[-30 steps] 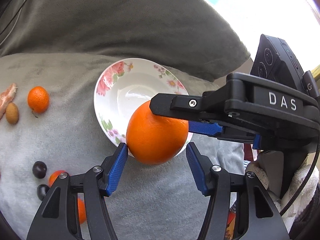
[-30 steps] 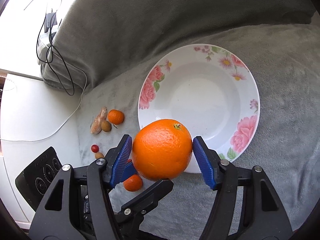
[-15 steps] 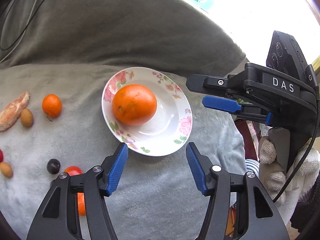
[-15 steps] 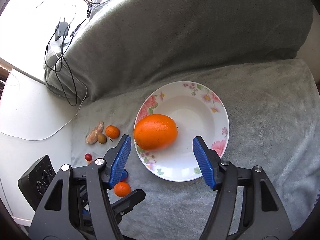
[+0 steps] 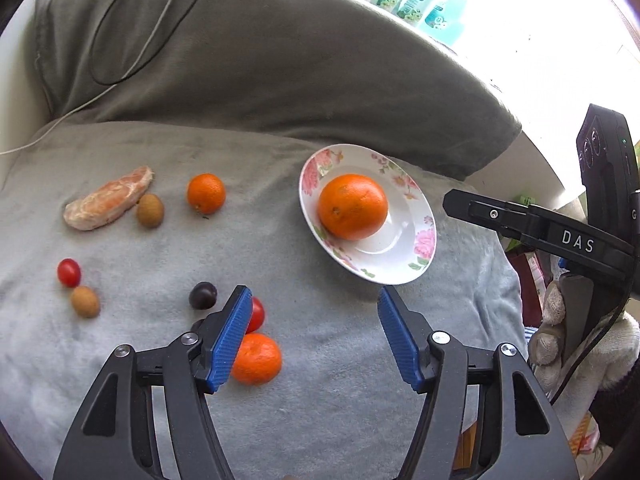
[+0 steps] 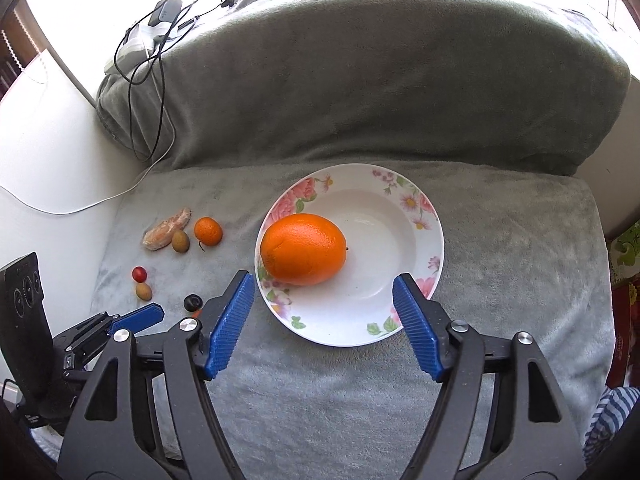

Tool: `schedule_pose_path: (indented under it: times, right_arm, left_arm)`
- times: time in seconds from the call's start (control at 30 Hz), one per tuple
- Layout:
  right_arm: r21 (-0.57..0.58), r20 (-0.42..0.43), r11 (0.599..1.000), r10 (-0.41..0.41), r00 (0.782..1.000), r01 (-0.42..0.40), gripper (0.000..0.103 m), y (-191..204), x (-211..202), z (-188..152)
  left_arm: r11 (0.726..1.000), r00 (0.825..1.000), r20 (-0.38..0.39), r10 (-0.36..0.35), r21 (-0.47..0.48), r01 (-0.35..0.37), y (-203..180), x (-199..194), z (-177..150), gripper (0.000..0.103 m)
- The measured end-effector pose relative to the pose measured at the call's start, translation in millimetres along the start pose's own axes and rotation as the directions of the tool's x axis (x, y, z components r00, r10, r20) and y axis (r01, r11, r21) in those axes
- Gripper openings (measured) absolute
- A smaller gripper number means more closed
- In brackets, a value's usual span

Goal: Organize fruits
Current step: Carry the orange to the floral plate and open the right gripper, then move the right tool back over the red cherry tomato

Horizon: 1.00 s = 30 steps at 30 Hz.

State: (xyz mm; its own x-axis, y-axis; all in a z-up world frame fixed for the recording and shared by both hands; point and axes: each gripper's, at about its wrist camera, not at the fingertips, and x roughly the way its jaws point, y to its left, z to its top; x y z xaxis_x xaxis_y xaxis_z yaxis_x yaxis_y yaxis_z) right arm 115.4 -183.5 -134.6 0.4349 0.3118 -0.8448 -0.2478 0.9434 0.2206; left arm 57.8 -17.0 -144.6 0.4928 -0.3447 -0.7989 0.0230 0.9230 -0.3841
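Left gripper [image 5: 314, 334]: above the blanket, pointing down at it; jaws opening, nothing between the blue pads; no fruit held.
Right gripper [image 6: 323, 322]: above the near rim of the plate; jaws opening, pads apart and empty; only the plate and blanket show through the gap.
Orange [image 6: 303, 249]: lies in the plate, on the left side of the well, touching the inner slope; free of both grippers.
Plate [image 6: 416, 216]: white with pink flowers on the rim; sits on the grey blanket [image 6: 500, 280] in front of the cushion [image 6: 360, 80].
Mandarins: one [image 5: 206, 193] far left of the plate, another [image 5: 256, 358] near the left gripper, partly behind its left pad.
Peeled segment [image 5: 108, 204]: at the far left, with a brown fruit [image 5: 150, 210] just beside it.
Small fruit: a red tomato [image 5: 69, 272] with a second brown fruit [image 5: 85, 301] just below it; a dark plum [image 5: 203, 295]; another red tomato [image 5: 256, 315] half hidden by the left pad, just above the near mandarin.
Hand [image 5: 584, 344]: in a white knit glove, at the right edge of the left view, on the right gripper's handle.
Cables [image 6: 152, 40]: black and white, draped over the cushion's left end.
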Motion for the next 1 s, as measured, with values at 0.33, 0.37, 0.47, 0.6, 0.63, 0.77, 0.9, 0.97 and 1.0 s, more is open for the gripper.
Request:
schedule_pose_path:
  times: [0.33,0.37,0.47,0.6,0.63,0.77,0.9,0.97,1.0]
  right_arm:
    - [-0.161,0.03,0.987,-0.014,0.999,0.018,0.083,41.6,-5.0,-12.6]
    - [-0.174,0.028,0.985,-0.013,1.0,0.018,0.083,45.6,-4.3,-13.7]
    - [-0.206,0.012,0.978,-0.009,1.0,0.011,0.083,56.6,-1.2,-17.1]
    - [-0.223,-0.011,0.975,0.013,1.0,-0.015,0.083,68.3,3.1,-20.6]
    - [-0.226,-0.018,0.974,0.021,1.0,-0.025,0.083,71.3,4.8,-21.5]
    - [-0.248,-0.054,0.968,0.038,0.998,-0.051,0.083,83.7,15.0,-26.1]
    - [-0.238,-0.103,0.967,0.062,0.993,-0.085,0.083,90.6,28.8,-30.8]
    - [-0.229,-0.13,0.968,0.071,0.989,-0.099,0.083,93.3,36.2,-32.9]
    - [-0.227,-0.143,0.968,0.072,0.987,-0.103,0.083,94.7,40.0,-33.8]
  left_arm:
    - [0.981,0.99,0.008,0.144,-0.132,-0.141,53.5,-28.3,-23.2,0.065]
    - [0.977,0.988,0.007,0.152,-0.152,-0.149,59.2,-31.0,-25.5,0.065]
    - [0.963,0.983,0.012,0.184,-0.202,-0.178,74.0,-40.5,-32.0,0.065]
    - [0.949,0.978,0.018,0.207,-0.248,-0.196,92.3,-48.5,-38.0,0.065]
    - [0.945,0.976,0.017,0.218,-0.255,-0.206,96.0,-49.3,-39.3,0.065]
    - [0.934,0.974,0.015,0.228,-0.286,-0.214,111.7,-51.9,-43.2,0.065]
    - [0.925,0.973,0.014,0.23,-0.314,-0.214,122.2,-51.8,-46.5,0.065]
    - [0.921,0.972,0.012,0.235,-0.324,-0.218,126.2,-51.0,-48.1,0.065]
    - [0.918,0.972,0.01,0.233,-0.331,-0.217,128.5,-50.3,-48.5,0.063]
